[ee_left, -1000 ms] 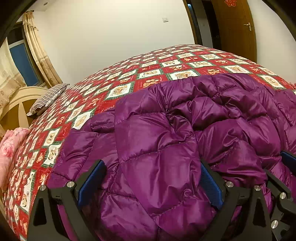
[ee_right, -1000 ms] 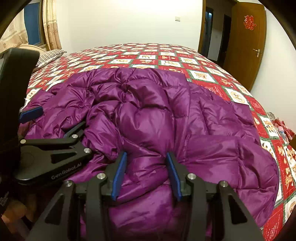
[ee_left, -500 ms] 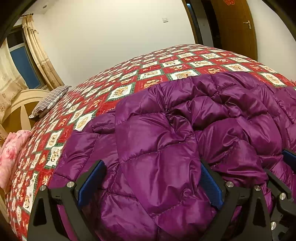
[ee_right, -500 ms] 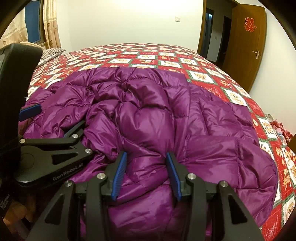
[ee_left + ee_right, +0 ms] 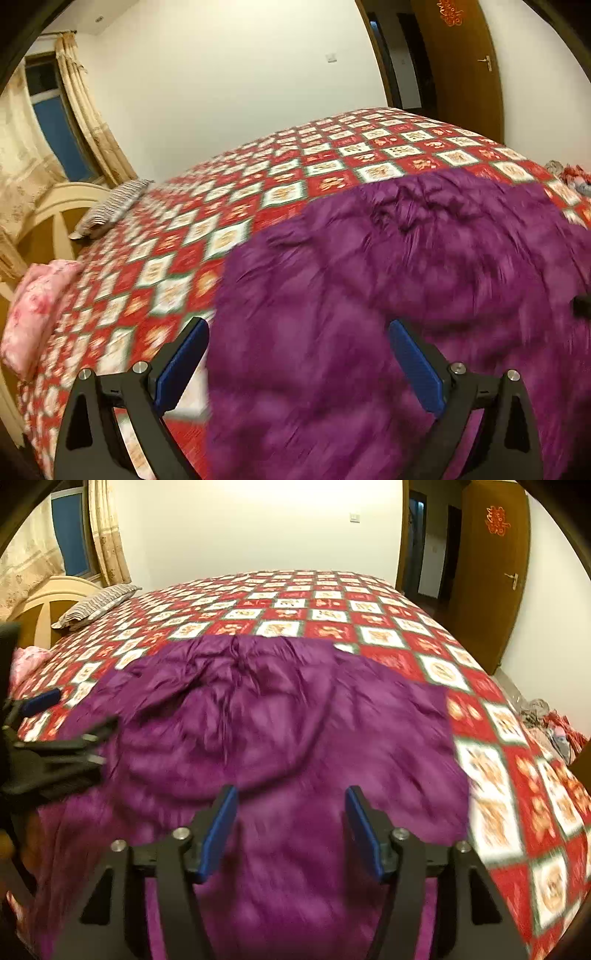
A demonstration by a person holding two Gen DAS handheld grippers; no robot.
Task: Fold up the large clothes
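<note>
Between the blue pads of the left gripper (image 5: 297,363) lies the near edge of a purple down coat (image 5: 406,295); its 2 fingers stand wide apart, and the blur leaves it unclear whether the pads touch the fabric, though nothing is pinched. The left pad (image 5: 181,365) hangs over the bed's quilt, the right one over the coat. To the right of it, the right gripper (image 5: 291,829) is also spread open above the coat (image 5: 280,731), both pads over purple fabric with none of it gripped. In the right wrist view the left gripper (image 5: 55,731) shows at the left edge, over the coat's left side.

Ahead of both grippers the coat spreads flat across the near part of the bed, covered by a red, white and green checked quilt (image 5: 314,609). Far off to the left of the left gripper sit a pink floral bundle (image 5: 33,306), a striped pillow (image 5: 110,206) and the cream headboard (image 5: 51,210). Beyond the right gripper, to the right, stands a wooden door (image 5: 491,572).
</note>
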